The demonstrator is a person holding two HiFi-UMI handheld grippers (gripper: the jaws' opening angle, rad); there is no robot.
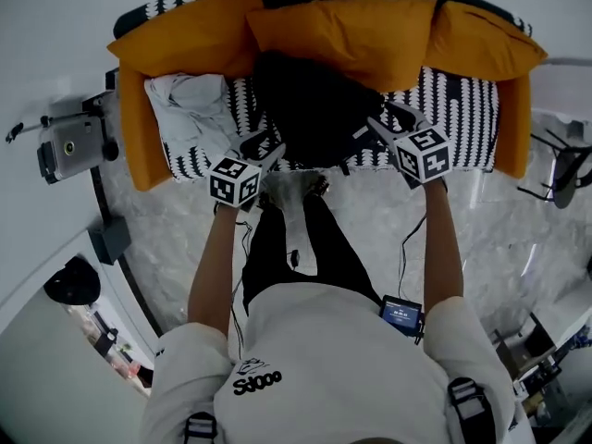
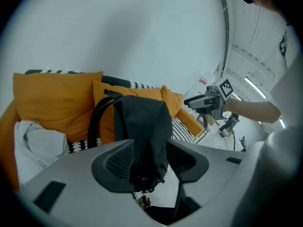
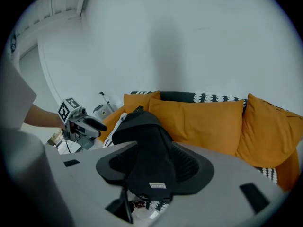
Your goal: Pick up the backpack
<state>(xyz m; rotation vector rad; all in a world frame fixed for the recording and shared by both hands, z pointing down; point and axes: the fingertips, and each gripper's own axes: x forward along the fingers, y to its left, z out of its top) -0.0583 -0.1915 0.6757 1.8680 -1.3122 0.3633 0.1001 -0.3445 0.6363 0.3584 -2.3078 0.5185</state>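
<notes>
The black backpack (image 1: 310, 109) stands on the patterned sofa seat (image 1: 458, 109), leaning against the orange cushions (image 1: 342, 35). My left gripper (image 1: 268, 146) is at its front left edge and my right gripper (image 1: 388, 120) at its front right edge. In the left gripper view, black backpack fabric (image 2: 147, 126) hangs in the gap of the left gripper (image 2: 151, 161), whose jaws stand apart. In the right gripper view, a fold of the backpack (image 3: 147, 145) with a small label fills the wide gap of the right gripper (image 3: 156, 168). I see no pad pressing on it.
A white cloth (image 1: 190, 100) lies on the sofa's left end. Orange armrests (image 1: 139, 137) close both ends. A camera on a stand (image 1: 69, 146) is at the left and a black frame (image 1: 560, 165) at the right. The person's legs and shoes (image 1: 296, 192) stand on marble floor.
</notes>
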